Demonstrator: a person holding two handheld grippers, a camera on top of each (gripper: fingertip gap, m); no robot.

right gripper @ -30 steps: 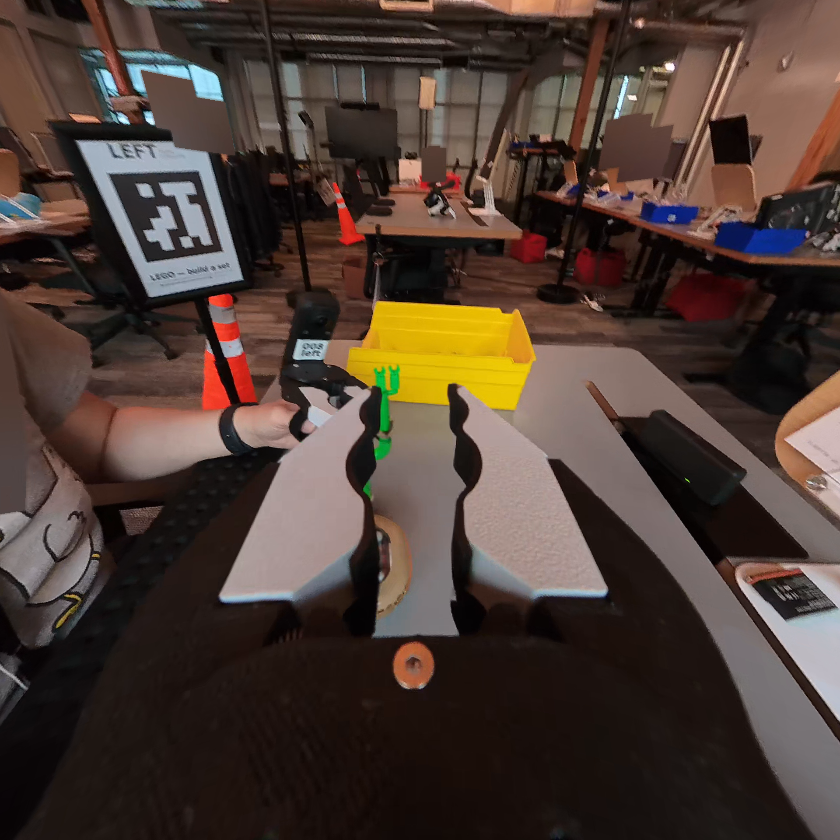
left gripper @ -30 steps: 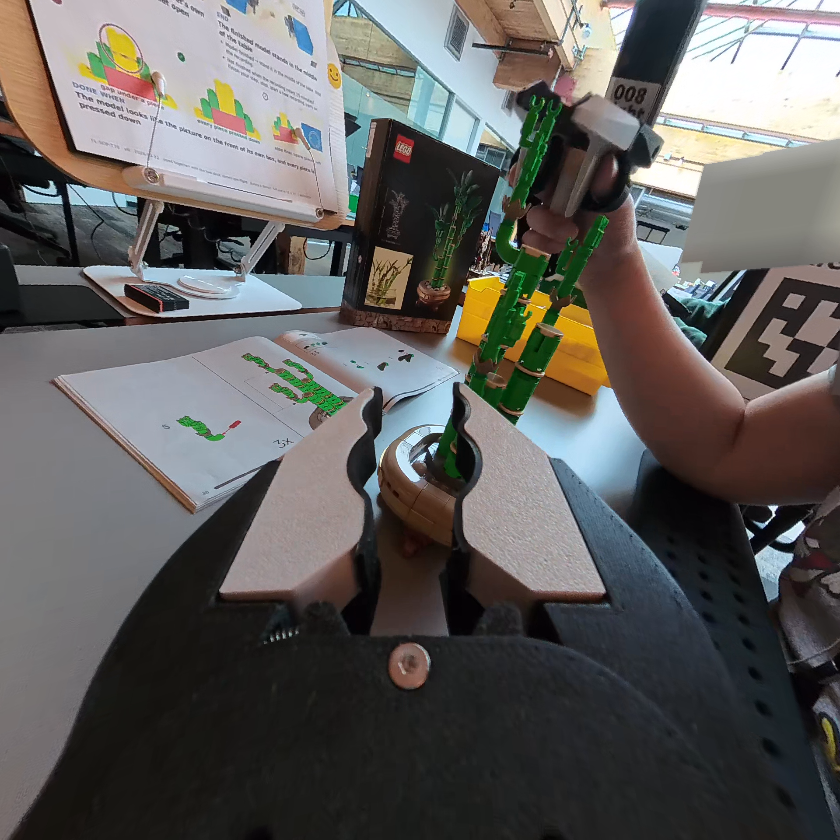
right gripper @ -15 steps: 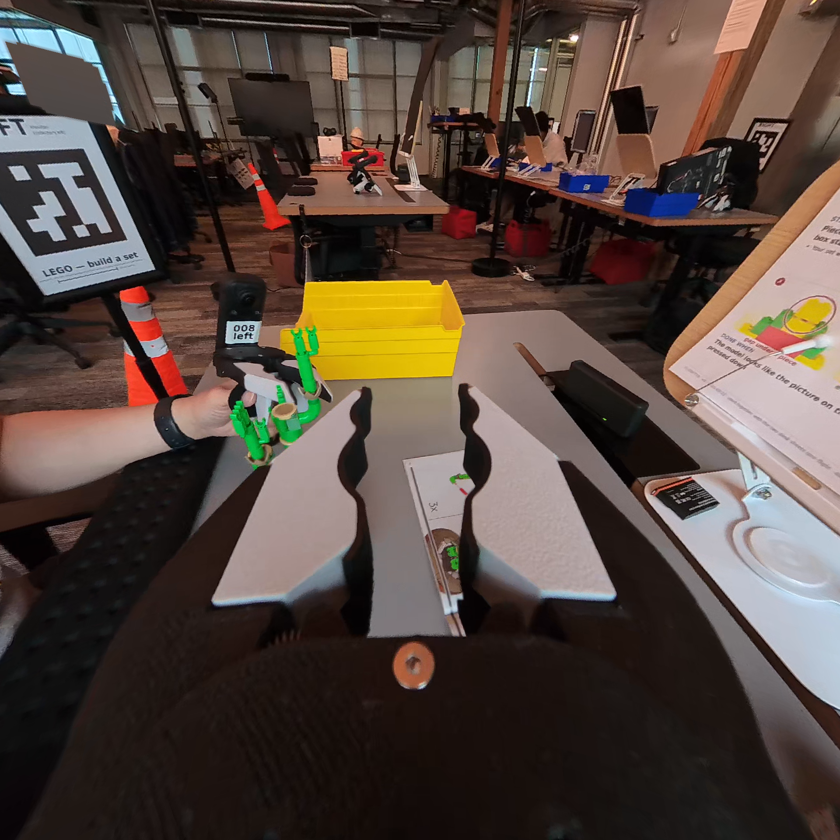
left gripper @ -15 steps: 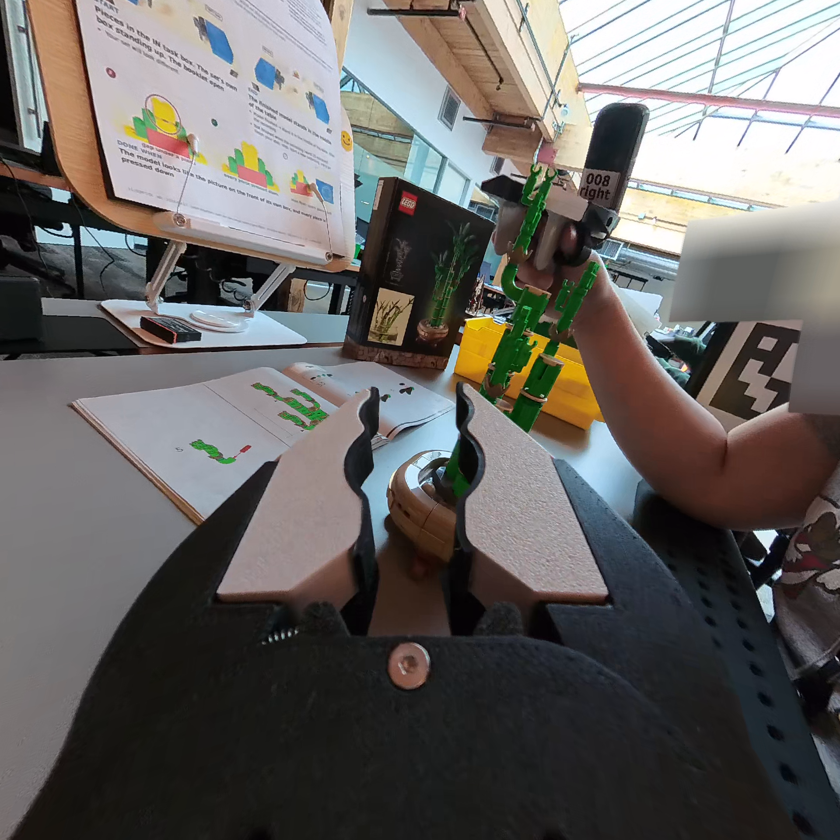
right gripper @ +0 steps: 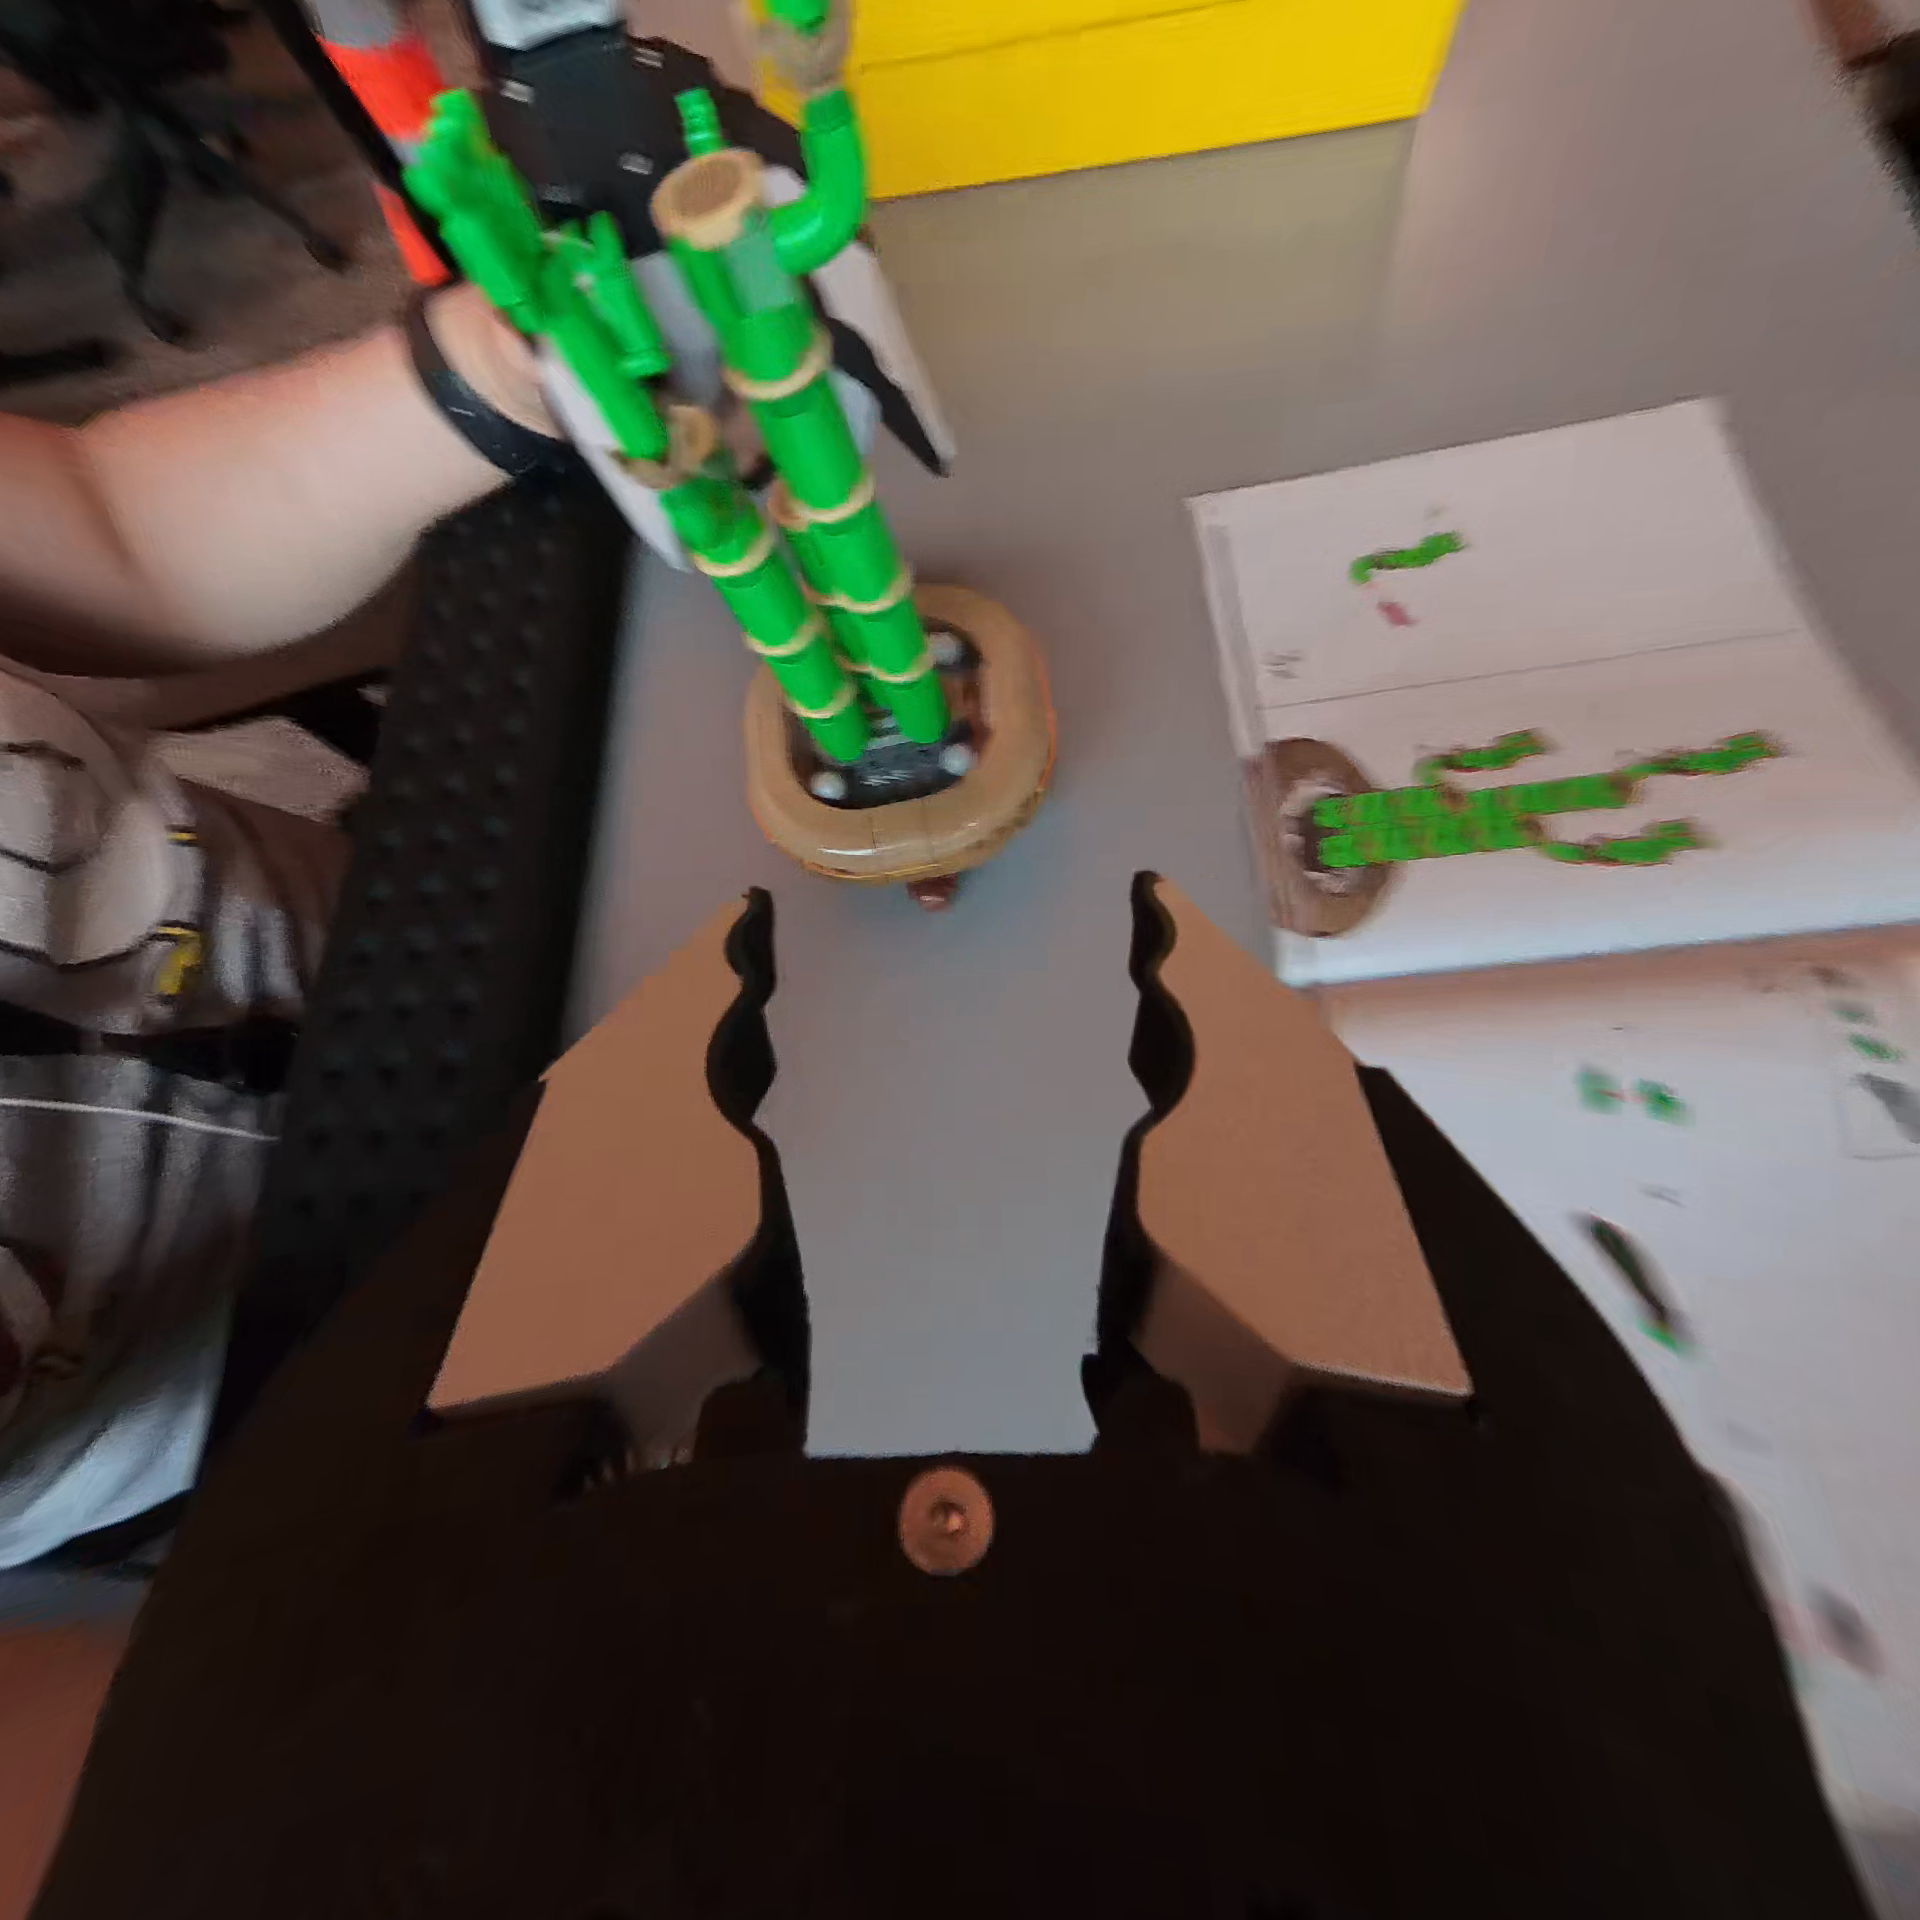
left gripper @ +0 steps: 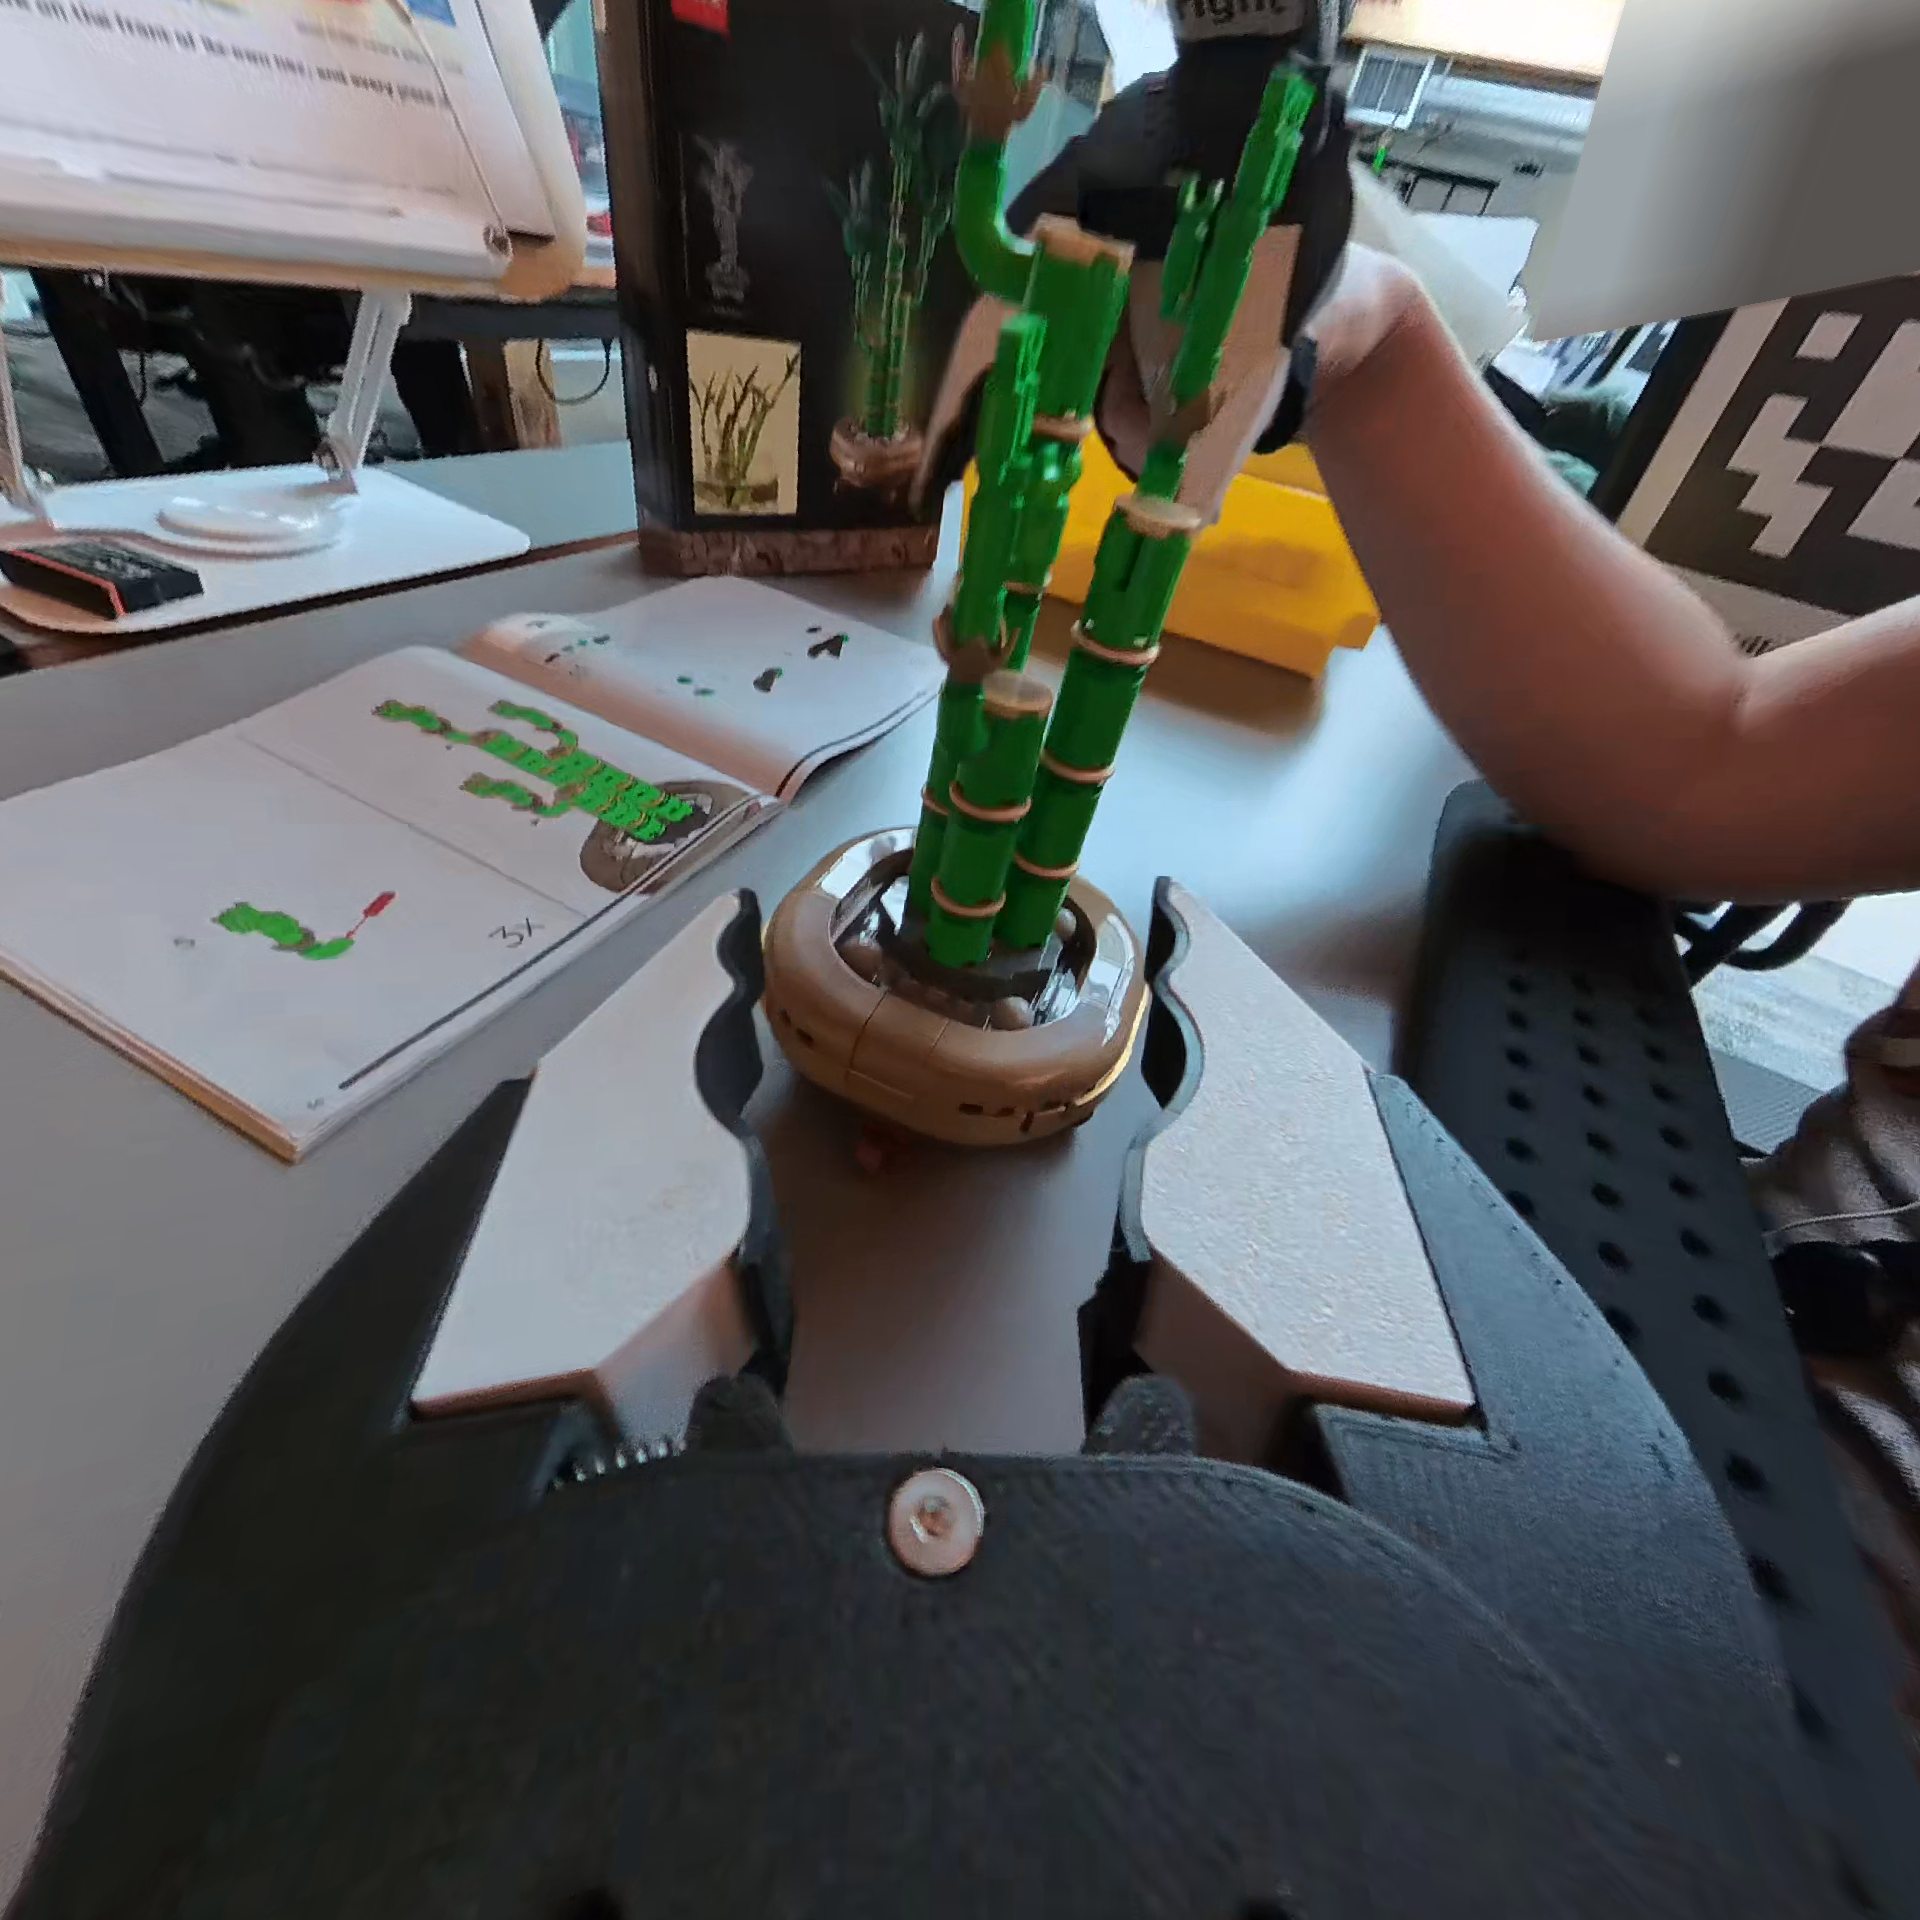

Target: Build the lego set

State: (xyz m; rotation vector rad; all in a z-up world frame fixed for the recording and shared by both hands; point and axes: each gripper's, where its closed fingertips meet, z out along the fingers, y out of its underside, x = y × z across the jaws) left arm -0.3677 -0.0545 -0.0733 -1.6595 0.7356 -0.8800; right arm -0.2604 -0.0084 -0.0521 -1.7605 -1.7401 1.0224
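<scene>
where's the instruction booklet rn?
The instruction booklet lies open on the grey table, left of the tan pot in the left wrist view. In the right wrist view it lies right of the pot.

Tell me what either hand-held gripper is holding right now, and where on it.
Nothing. The left hand-held gripper is open astride the tan pot, not clamping it. The right hand-held gripper is open and empty.
</scene>
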